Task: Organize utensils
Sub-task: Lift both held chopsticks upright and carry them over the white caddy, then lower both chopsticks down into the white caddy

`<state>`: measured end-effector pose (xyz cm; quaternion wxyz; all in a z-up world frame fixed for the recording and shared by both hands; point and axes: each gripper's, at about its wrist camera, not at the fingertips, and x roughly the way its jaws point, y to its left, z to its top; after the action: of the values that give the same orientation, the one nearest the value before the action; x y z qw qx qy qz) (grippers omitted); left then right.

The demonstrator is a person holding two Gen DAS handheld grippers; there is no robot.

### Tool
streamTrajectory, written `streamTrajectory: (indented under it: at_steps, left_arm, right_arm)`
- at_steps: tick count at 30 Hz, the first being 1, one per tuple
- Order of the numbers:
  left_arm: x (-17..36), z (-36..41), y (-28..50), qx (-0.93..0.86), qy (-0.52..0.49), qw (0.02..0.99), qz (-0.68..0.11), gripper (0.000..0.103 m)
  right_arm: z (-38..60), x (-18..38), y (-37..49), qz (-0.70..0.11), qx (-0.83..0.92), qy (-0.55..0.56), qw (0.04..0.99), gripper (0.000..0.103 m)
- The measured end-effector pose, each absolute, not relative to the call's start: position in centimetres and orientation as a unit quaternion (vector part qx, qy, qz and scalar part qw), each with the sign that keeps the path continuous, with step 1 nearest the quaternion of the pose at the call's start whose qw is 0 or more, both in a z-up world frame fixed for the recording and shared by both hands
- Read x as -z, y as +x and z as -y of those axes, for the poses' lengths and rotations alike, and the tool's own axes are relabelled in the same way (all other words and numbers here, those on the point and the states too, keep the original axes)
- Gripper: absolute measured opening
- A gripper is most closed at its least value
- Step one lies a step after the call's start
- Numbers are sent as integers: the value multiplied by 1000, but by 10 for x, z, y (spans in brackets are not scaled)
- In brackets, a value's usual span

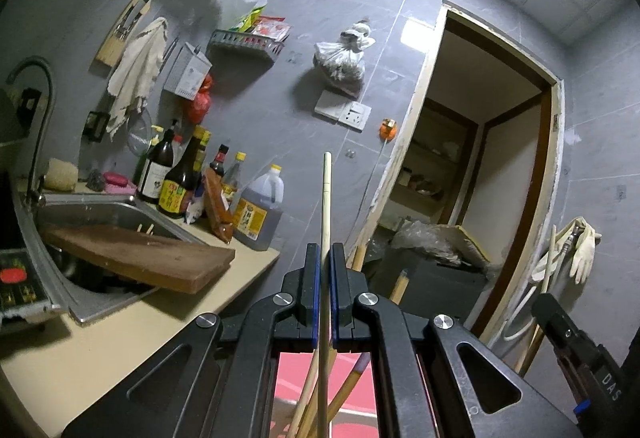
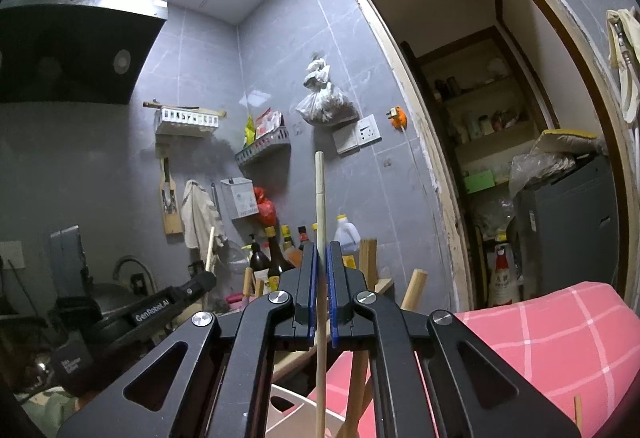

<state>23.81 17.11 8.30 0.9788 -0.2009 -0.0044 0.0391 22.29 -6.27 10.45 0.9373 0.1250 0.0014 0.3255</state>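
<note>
left gripper (image 1: 325,250): your jaws pinch one chopstick (image 1: 326,198), tip sticking up past them.
right gripper (image 2: 322,248): same, clamped on its own chopstick (image 2: 319,198).
below you: more sticks under each gripper; white holder (image 2: 288,404) beneath the right one. Lower straight, release only once seated.
beyond left: cutting board (image 1: 136,258) over sink (image 1: 120,210); steer clear.

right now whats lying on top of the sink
A wooden cutting board lies tilted across the sink, one end jutting over the counter. A couple of pale stick tips poke up behind it. The basin beneath is mostly covered.
</note>
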Motion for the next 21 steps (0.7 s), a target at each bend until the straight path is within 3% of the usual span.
streamTrajectory:
  at_steps: [21]
  left_arm:
    - [-49,-145,230,-42,-165,985,-26,3]
  right_arm:
    - [49,-82,220,-24,-327,98,940,3]
